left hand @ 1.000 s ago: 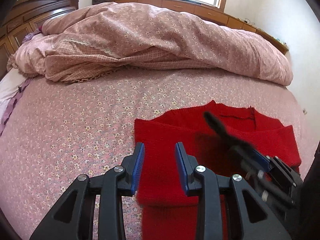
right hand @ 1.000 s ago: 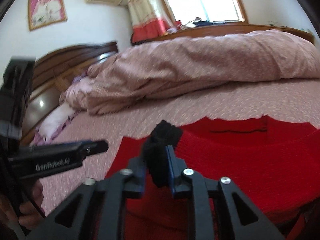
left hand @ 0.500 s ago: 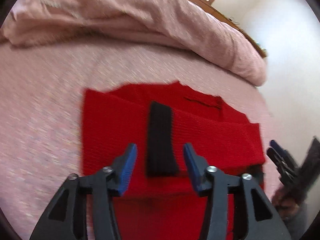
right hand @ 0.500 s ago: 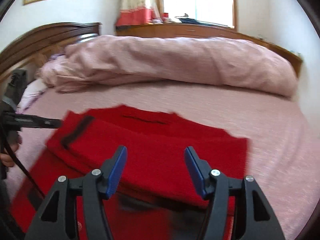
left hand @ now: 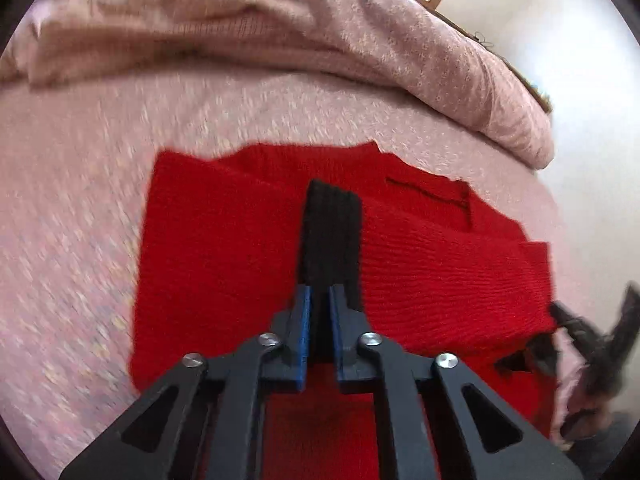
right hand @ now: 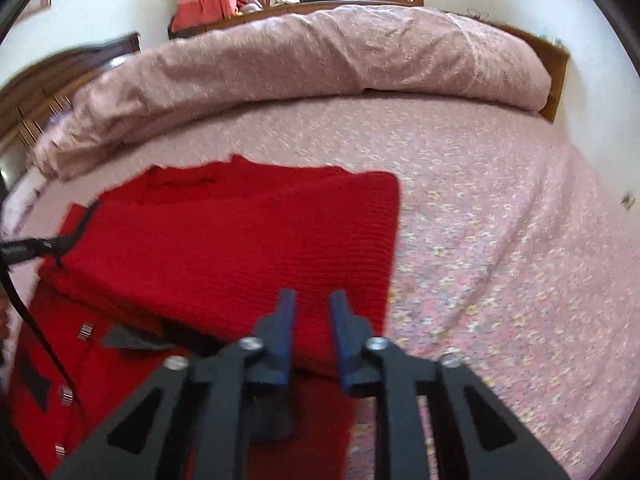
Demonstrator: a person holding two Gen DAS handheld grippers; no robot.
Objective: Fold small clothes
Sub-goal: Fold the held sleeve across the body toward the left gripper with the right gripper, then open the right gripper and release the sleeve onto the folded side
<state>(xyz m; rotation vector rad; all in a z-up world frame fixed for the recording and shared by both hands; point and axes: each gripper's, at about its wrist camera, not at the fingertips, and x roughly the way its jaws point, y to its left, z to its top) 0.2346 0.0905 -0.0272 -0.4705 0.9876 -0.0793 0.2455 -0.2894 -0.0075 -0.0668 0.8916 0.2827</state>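
A red knit sweater (left hand: 224, 248) lies on the pink floral bed sheet, its sleeves folded across the body. It also shows in the right wrist view (right hand: 224, 248). My left gripper (left hand: 319, 294) is shut on the black sleeve cuff (left hand: 332, 236), which lies across the sweater's middle. My right gripper (right hand: 313, 300) has closed on the folded right edge of the sweater, red knit between its blue pads. The left gripper shows as a dark shape at the left edge of the right wrist view (right hand: 40, 246).
A rolled pink floral quilt (right hand: 320, 60) lies across the far side of the bed. Bare sheet (right hand: 500, 240) stretches to the right of the sweater. A dark wooden headboard (right hand: 60, 76) stands at the left, a window ledge behind.
The left gripper moved forward and closed on the black cuff. The right gripper, open half a second ago after dropping the cuff, narrowed onto the sweater's right edge.
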